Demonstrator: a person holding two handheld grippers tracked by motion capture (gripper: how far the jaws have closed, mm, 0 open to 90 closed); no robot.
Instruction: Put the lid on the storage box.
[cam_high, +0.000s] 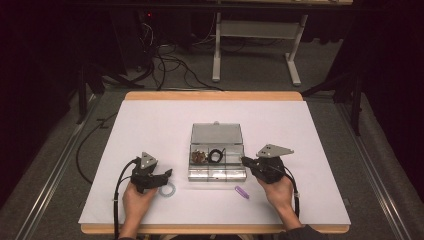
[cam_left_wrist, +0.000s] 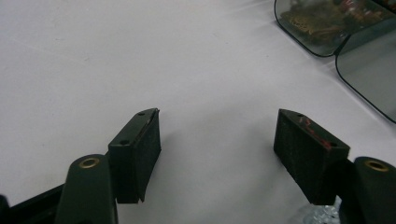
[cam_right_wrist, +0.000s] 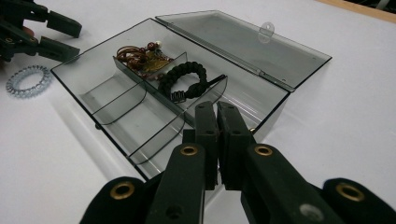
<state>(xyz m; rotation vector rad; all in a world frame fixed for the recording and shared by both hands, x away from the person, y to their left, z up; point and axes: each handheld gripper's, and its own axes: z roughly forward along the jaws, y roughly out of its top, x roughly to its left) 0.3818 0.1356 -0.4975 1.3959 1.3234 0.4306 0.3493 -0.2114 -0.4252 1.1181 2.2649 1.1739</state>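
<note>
Covering the table (cam_high: 150, 120), white sheet, dark room, left claw (cam_high: 169, 174) released, right claw (cam_high: 245, 160) clenched empty.

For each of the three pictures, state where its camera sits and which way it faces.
High view: above the table, facing down; both hands, left gripper, right gripper.
Left gripper view: rides that gripper, low over paper; open fingers.
Right gripper view: behind shut fingers, facing the open box.
Shared: the box, black bracelet.
</note>
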